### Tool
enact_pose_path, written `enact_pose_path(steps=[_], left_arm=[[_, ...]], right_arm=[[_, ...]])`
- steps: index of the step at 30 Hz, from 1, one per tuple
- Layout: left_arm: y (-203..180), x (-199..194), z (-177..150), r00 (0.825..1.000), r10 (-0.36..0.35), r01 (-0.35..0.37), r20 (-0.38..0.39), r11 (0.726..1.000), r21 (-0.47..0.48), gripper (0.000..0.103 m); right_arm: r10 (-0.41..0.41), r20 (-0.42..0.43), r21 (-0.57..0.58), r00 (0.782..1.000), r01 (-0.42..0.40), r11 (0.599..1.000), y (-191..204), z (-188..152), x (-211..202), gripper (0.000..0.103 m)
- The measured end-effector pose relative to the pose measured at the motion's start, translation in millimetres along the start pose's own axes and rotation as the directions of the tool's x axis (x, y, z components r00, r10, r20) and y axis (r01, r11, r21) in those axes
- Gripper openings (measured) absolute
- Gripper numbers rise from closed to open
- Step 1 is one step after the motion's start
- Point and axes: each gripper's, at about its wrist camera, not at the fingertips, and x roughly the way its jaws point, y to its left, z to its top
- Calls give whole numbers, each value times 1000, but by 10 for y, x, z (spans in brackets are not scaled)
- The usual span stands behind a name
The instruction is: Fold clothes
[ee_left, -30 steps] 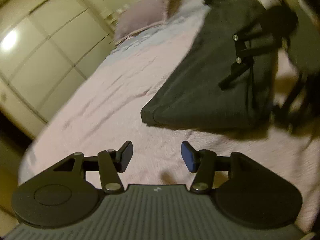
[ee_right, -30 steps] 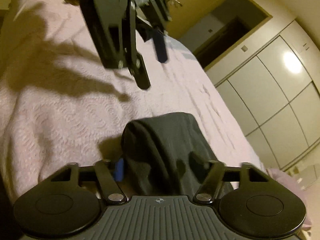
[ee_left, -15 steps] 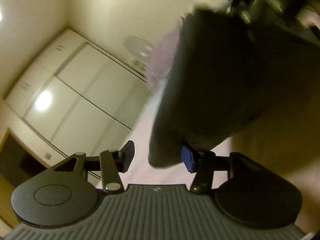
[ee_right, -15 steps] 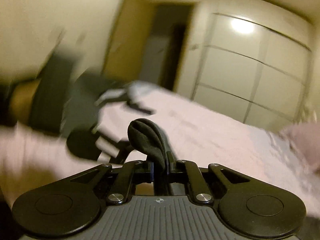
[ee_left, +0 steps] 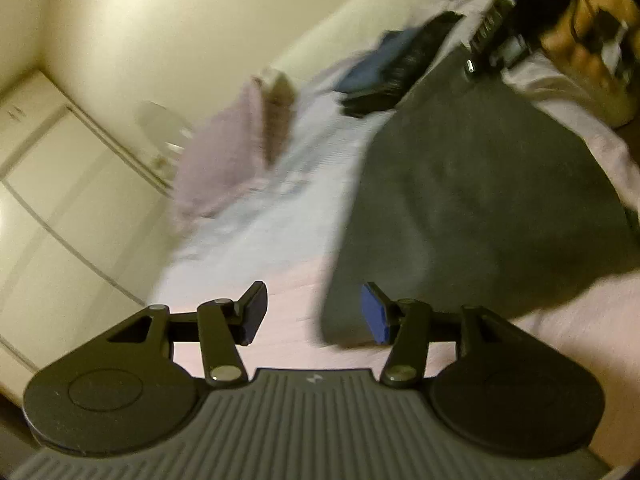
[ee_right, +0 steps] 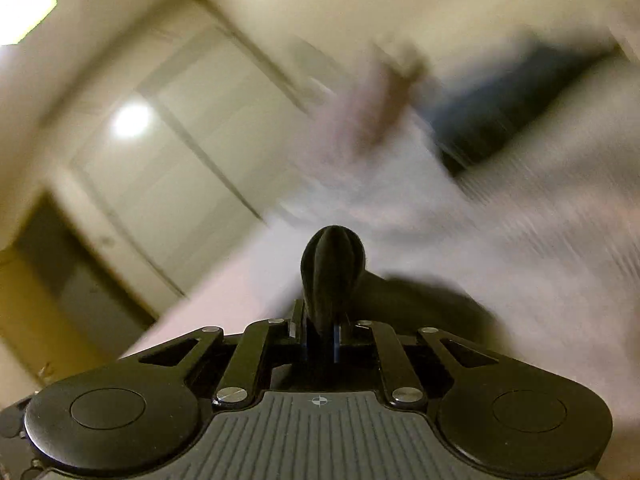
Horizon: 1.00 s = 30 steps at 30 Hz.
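1. Since the frame half a second back, the left wrist view has swung down from the wall and wardrobe to the bed (ee_left: 248, 240), and the dark garment (ee_left: 472, 216) that hung close before the lens now spreads over the right half of that frame.
2. The left gripper (ee_left: 316, 312) stands with its jaws wide apart and nothing between them; the garment's lower left corner lies just past its blue-padded right finger (ee_left: 374, 312).
3. The right gripper (ee_right: 320, 340) is clamped tight on a bunched fold of the dark garment (ee_right: 334, 264), which bulges up from between the pads at lower centre of the right wrist view.
4. In the left wrist view the right gripper itself shows blurred at the upper right (ee_left: 504, 44), at the garment's far edge.
5. A pink pillow (ee_left: 224, 152) sits at centre left of the left view, and folded dark and blue clothes (ee_left: 388, 72) lie above centre.
6. The white wardrobe doors (ee_right: 180, 152) fill the left of the right view, which is heavily motion-blurred.
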Motion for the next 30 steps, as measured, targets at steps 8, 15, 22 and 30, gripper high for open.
enact_pose_path(steps=[8, 15, 22, 30], left_arm=[[-254, 319, 84, 994, -96, 94, -49, 995, -35, 43], [-177, 251, 88, 993, -101, 101, -60, 995, 3, 45], [-115, 153, -66, 998, -49, 56, -48, 987, 148, 53], [-483, 409, -493, 1000, 21, -20, 6, 747, 665, 63]], right_arm=[[14, -60, 108, 998, -8, 994, -517, 171, 25, 10], [-55, -113, 215, 992, 79, 973, -609, 50, 22, 10], [-135, -64, 178, 989, 145, 973, -490, 89, -457, 66], [-133, -152, 241, 979, 167, 956, -558, 6, -192, 71]])
